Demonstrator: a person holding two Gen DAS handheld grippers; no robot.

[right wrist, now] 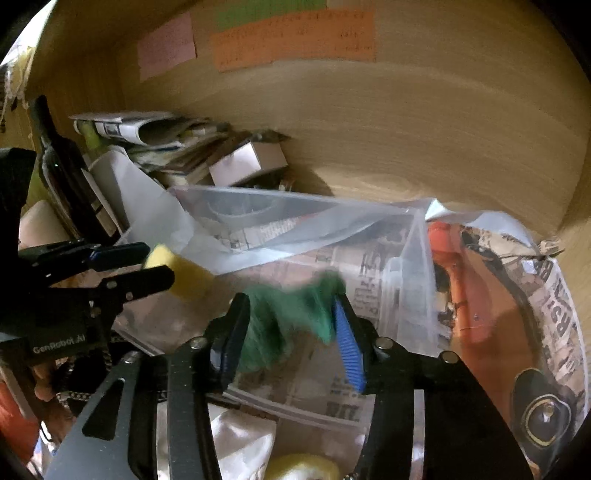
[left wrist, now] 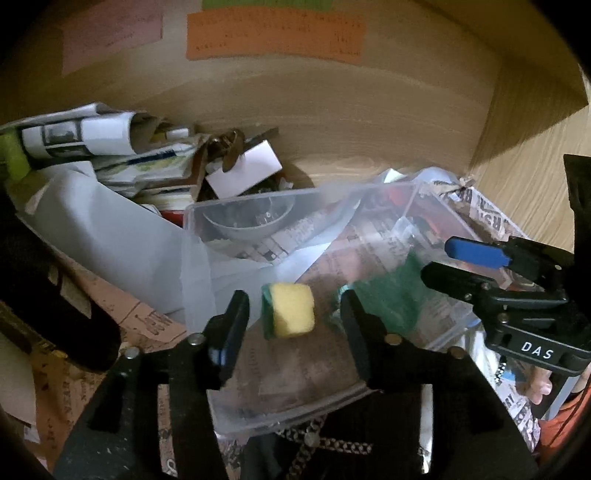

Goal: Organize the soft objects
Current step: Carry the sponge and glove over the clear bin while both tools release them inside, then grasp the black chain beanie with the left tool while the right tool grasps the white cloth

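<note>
The sponge (left wrist: 290, 310) is porous yellow foam with a green scouring layer on 1 face. The cloth (right wrist: 291, 317) is green, fuzzy fabric (blurred). The box (left wrist: 439, 221) is clear, smooth, glossy plastic. Newspaper (left wrist: 280, 243) under it is matt printed paper. The back wall (left wrist: 369, 118) is matt wood with visible grain. The left gripper (left wrist: 291, 321) and right gripper (right wrist: 291, 325) are matt black plastic with metal screws; 1 ribbed blue pad (right wrist: 349, 347) looks rubbery. The bottle (right wrist: 62, 173) is dark, glossy glass.

A light wood-grain wall panel (left wrist: 332, 110) carries pink (left wrist: 110, 33), orange (left wrist: 273, 35) and green paper notes (right wrist: 269, 14) under dim, warm light.
</note>
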